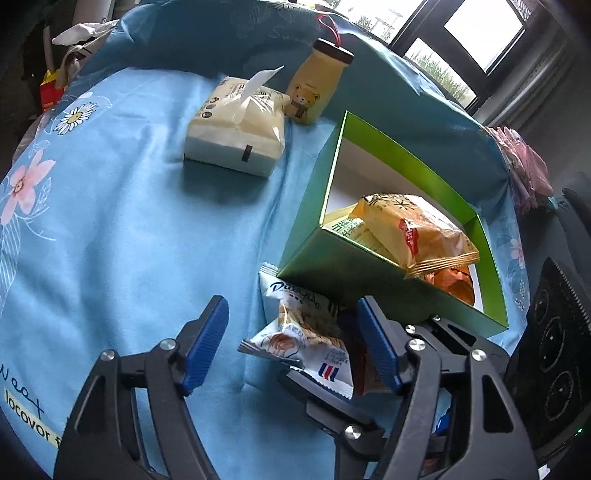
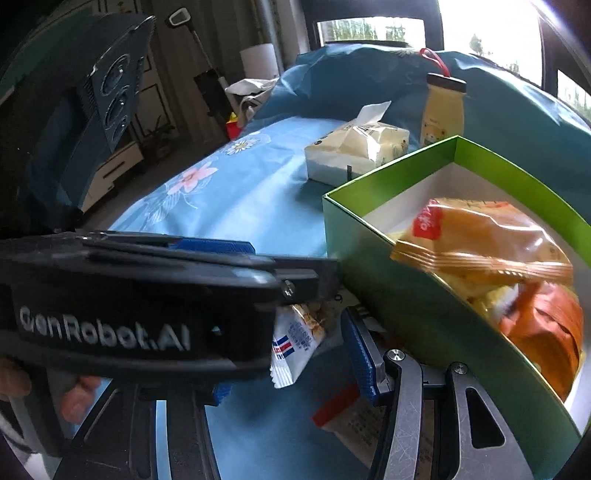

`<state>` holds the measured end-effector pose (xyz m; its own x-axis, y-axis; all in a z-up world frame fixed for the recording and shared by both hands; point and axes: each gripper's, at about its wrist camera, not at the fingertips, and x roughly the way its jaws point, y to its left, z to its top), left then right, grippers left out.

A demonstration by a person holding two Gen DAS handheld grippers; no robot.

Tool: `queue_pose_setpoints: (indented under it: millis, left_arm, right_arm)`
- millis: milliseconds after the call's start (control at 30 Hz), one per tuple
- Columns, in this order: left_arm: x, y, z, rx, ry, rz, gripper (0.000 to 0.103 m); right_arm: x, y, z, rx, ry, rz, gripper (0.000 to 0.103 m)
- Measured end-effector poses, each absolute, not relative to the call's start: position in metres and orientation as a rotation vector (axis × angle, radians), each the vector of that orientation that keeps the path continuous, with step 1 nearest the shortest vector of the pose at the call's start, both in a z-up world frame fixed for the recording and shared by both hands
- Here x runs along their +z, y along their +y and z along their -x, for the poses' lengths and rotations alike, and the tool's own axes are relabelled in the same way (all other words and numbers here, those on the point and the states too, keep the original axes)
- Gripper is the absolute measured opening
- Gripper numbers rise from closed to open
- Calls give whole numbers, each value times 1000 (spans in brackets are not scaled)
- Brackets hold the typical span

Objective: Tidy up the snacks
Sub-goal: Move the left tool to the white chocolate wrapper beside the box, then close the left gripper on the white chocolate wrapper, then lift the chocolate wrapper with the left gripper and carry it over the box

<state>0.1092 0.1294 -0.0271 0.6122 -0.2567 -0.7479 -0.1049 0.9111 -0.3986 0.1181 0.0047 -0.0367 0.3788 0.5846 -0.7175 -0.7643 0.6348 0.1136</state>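
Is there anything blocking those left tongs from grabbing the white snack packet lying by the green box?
Nothing visible. The left tongs are open around the white snack packet. The green box stands just behind it, and the right tongs reach in underneath.

Bright daylight pours through dark-framed windows (image 1: 480, 33) behind a bed with a blue floral sheet (image 1: 110, 221); a white cabinet (image 2: 110, 173) sits left.

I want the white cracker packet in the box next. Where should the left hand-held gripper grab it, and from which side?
Grip the white cracker packet across its puffed middle, coming from above and the cloth side. It lies flat against the green box wall, so that side is blocked. The left hand-held gripper is open and already straddles it.
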Motion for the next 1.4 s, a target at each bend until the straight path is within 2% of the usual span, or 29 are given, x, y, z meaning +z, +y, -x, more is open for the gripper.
queue_pose_setpoints:
  millis: [167,267,400,800,1100,1400]
  left_arm:
    - [-33,127,-111,-94,944,425,57]
    - [-34,124,-109,-89,950,409,55]
    - [-37,122,-108,-88,964,391,48]
    - [-40,124,-106,-89,959,406,46]
    - [-30,120,-96,-102,933,394,43]
    - [3,111,-69,-110,863,356,41]
  right_arm:
    - [-39,6,-119,875,806,250,53]
    - [-39,6,-120,871,813,248,52]
    - [-39,1,-119,854,822,226,52]
    - [-51,0,-122,837,861,226,52]
    - [-46,-3,-117,868,837,214,34]
    - [-20,-11,-92,899,766,187,32]
